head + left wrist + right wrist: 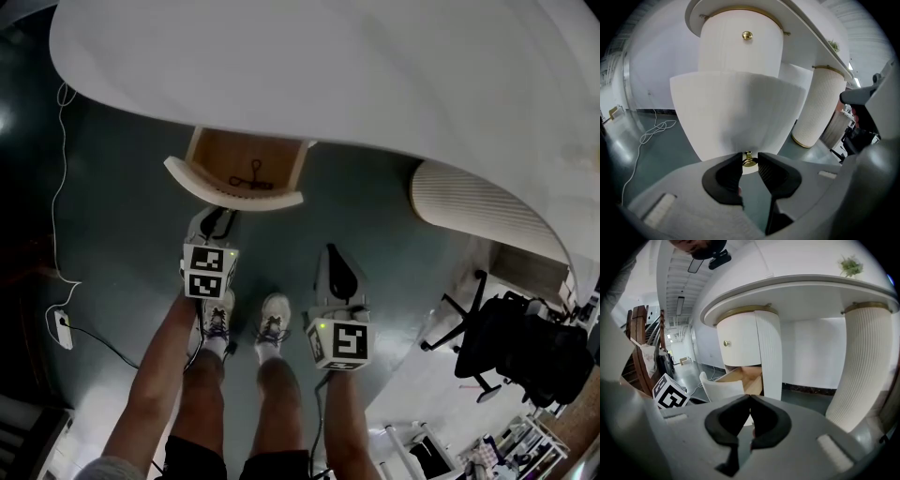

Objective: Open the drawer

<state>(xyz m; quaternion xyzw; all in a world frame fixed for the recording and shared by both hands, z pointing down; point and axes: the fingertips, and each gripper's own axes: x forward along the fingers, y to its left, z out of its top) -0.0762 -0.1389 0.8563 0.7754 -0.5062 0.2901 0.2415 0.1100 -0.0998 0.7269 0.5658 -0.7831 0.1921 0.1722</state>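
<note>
White drawer [225, 192] with tan wood inside, brass knob [749, 161], dark teal floor [122, 187]

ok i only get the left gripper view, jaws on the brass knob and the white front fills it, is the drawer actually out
observer: yes. In the head view the drawer sticks out from under the table, with its wooden inside open to view.
operator: anything in it
observer: one small black object lies on the drawer's floor. I can't tell what it is.
operator: and the other hand
observer: the right hand-held gripper has its jaws together with nothing between them, and it is apart from the drawer.
</note>
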